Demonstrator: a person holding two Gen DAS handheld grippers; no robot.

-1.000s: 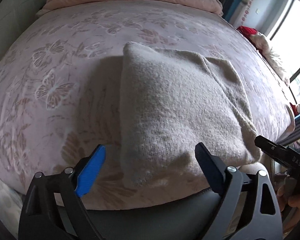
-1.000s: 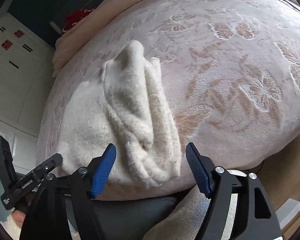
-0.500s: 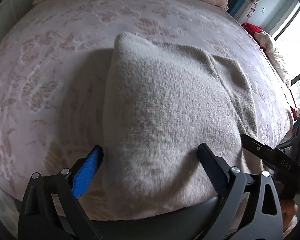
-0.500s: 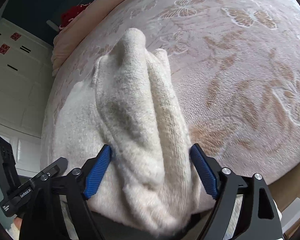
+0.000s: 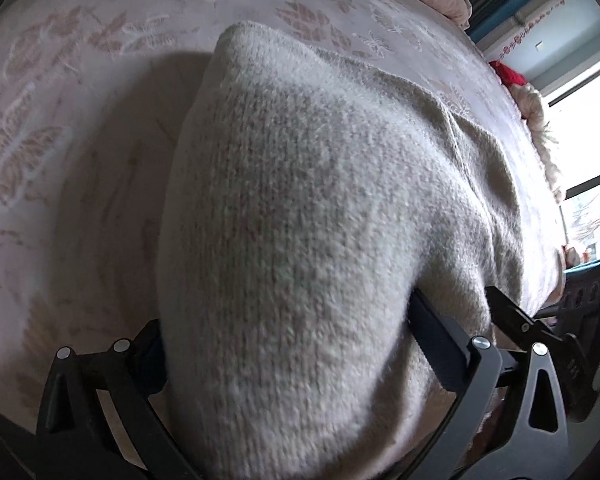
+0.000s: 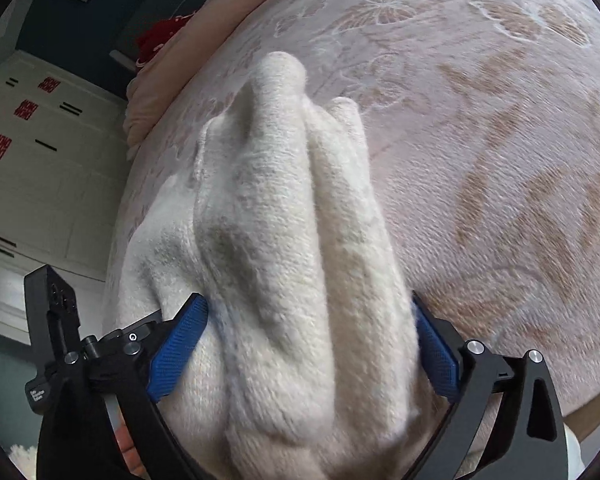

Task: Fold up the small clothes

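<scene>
Left claw (image 5: 288,344) and right claw (image 6: 304,344) each have fingers spread wide, pointing forward.

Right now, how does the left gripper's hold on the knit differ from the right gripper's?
The left gripper straddles a smooth, flat panel of the cream knit garment; the right gripper straddles a bunched end with ridges. Fabric hides the left gripper's blue pads, while the right gripper's pads show. Both sit wide around the knit on the butterfly-print bedspread, neither closed.

Cream knit garment (image 5: 300,220), folded, bunched on bedspread.
</scene>
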